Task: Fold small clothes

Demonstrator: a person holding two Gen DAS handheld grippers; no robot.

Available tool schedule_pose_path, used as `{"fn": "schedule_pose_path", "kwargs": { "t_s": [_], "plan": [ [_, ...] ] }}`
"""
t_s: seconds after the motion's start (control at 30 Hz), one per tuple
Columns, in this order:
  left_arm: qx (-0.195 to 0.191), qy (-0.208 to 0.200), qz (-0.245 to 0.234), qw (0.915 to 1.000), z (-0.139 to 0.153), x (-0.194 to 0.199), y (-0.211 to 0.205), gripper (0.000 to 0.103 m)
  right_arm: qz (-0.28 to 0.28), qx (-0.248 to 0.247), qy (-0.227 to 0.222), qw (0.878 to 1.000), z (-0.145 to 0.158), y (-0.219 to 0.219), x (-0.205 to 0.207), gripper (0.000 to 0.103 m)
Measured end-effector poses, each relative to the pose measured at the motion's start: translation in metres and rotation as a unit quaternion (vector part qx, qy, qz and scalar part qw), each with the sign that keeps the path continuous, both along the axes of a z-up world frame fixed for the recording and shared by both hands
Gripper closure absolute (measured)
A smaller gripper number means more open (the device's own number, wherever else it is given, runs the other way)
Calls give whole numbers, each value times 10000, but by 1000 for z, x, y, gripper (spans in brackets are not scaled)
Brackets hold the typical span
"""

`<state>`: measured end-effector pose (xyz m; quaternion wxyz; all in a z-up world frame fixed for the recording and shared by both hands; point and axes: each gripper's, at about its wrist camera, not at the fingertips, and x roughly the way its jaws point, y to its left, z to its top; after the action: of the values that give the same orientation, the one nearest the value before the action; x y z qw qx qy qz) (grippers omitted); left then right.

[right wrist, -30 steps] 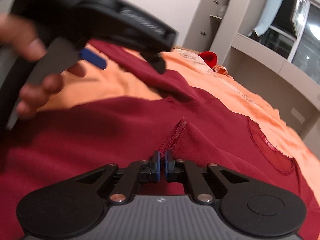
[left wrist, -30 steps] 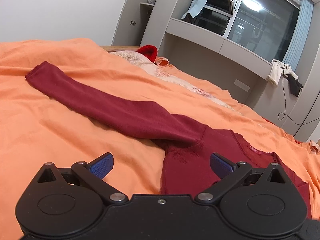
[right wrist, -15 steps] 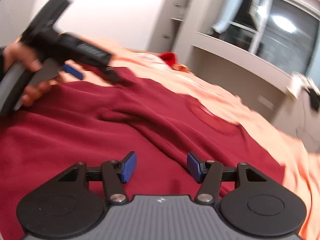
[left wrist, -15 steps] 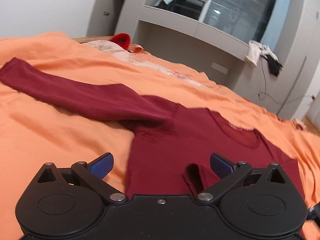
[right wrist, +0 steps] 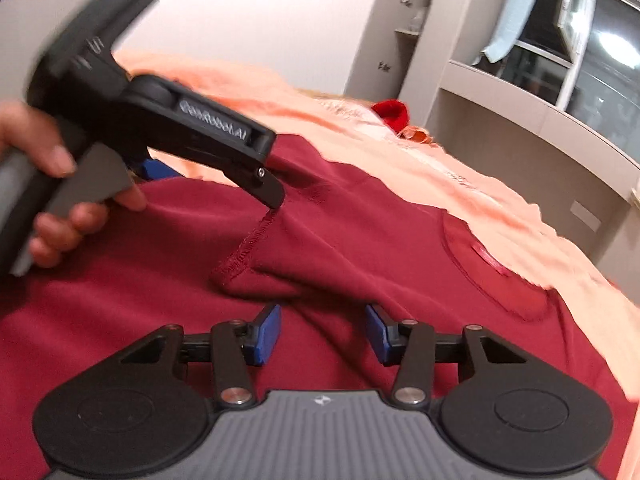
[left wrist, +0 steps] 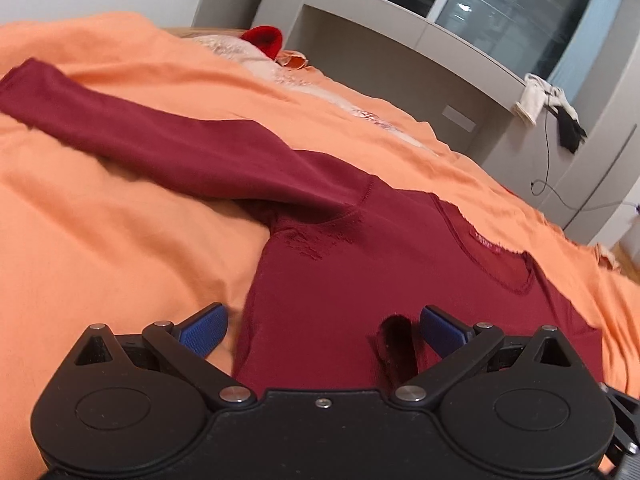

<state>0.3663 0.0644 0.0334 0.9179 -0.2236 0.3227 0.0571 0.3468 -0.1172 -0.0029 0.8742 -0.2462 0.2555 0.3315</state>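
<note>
Right tool (right wrist: 323,334) gapes — maroon shirt (right wrist: 160,272) lies just ahead.

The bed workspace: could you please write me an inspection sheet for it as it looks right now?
Surface: orange bedcover, wrinkled.
Job's things: dark red long-sleeved top spread out; one sleeve lies straight, the other's cuff is folded onto the body.
Clutter: red item at the bed's far end.
Grippers: left claw open over the top; right claw open, just released, nothing between the pads.
Cables: black cable hanging by the wall.
Surroundings: window, grey shelf with draped clothes.
</note>
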Motion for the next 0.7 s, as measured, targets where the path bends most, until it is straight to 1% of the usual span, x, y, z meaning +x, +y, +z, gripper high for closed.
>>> {"fn": "schedule_pose_path", "kwargs": {
  "t_s": [0.03, 0.1, 0.13, 0.17, 0.2, 0.27, 0.37, 0.43, 0.53, 0.6, 0.63, 0.67, 0.7],
  "plan": [
    [-12, 22, 6, 10000, 0, 1, 0, 1, -32, 32, 158, 9999, -2, 1, 6, 51],
    [37, 97, -30, 9999, 0, 3, -1, 1, -68, 216, 417, 9989, -3, -2, 11, 72],
    [88, 125, -61, 9999, 0, 4, -3, 1, -89, 244, 403, 9989, -2, -4, 9, 91],
    [127, 144, -80, 9998, 0, 4, -3, 1, -69, 246, 350, 9991, -1, -6, 5, 95],
    [161, 166, -94, 9997, 0, 5, -4, 1, 0, 221, 307, 9993, 0, -8, -1, 97],
    [194, 208, -106, 9995, 0, 5, -6, 1, 109, 33, 142, 9998, 0, -9, -18, 97],
    [227, 241, -128, 9994, 0, 5, -7, 1, 335, -398, -215, 9984, -3, -4, -49, 97],
    [267, 254, -145, 9992, -1, 3, -8, 1, 409, -547, -316, 9972, -3, -1, -61, 97],
    [339, 291, -169, 9989, -2, 3, -10, 1, 456, -593, -362, 9965, -2, -1, -69, 92],
    [387, 303, -193, 9986, -2, 2, -11, 1, 422, -399, -316, 9978, 1, 0, -69, 89],
    [388, 303, -195, 9986, -2, 2, -11, 1, 423, -274, -296, 9983, 3, -1, -68, 86],
    [374, 301, -192, 9987, -1, 2, -10, 1, 444, -165, -284, 9985, 5, -1, -65, 74],
    [347, 298, -184, 9988, -1, 2, -10, 1, 458, -98, -313, 9984, 7, 0, -60, 67]
  ]
}}
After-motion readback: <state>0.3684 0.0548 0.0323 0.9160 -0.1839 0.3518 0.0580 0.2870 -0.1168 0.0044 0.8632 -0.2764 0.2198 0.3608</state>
